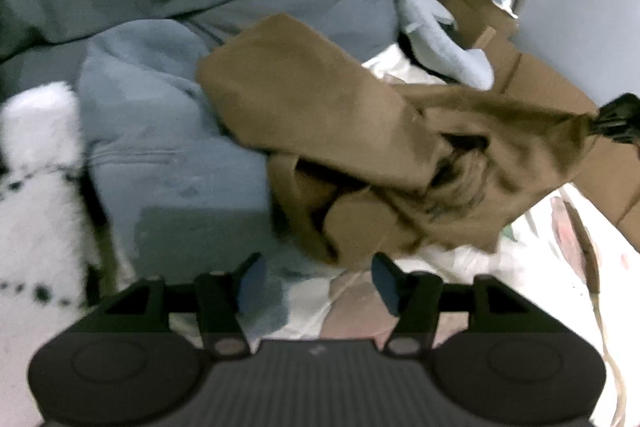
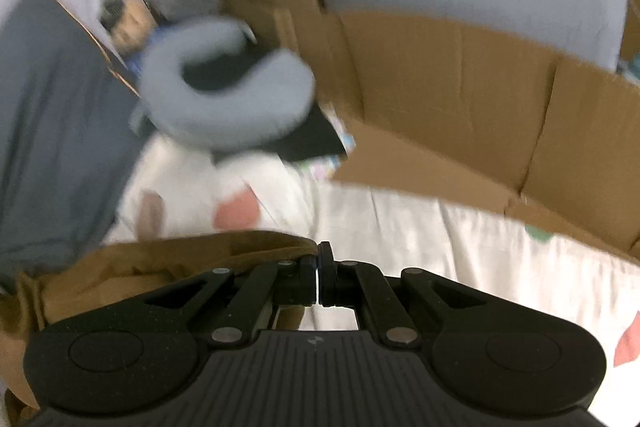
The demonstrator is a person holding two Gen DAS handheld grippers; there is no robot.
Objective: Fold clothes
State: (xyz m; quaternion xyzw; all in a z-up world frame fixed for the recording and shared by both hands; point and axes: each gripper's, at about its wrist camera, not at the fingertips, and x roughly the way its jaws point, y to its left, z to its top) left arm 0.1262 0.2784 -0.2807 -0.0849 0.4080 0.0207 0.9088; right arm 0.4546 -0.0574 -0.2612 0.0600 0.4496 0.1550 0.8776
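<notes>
Brown garment stretched between bedding and the right gripper, left gripper empty above it.

The brown garment (image 1: 320, 131) lies crumpled on a white patterned bedsheet (image 2: 460, 239), part of it resting against a light blue pillow (image 1: 160, 115); one corner is pulled taut toward the right gripper (image 2: 319, 259), whose jaws are pressed together on the fabric's edge. The left gripper (image 1: 318, 283) hangs just short of the garment's near edge with its jaws spread and nothing between them. A flattened cardboard box (image 2: 460, 99) lies on the sheet beyond, with a grey neck pillow (image 2: 224, 95) beside it. The right wrist view is blurred.
</notes>
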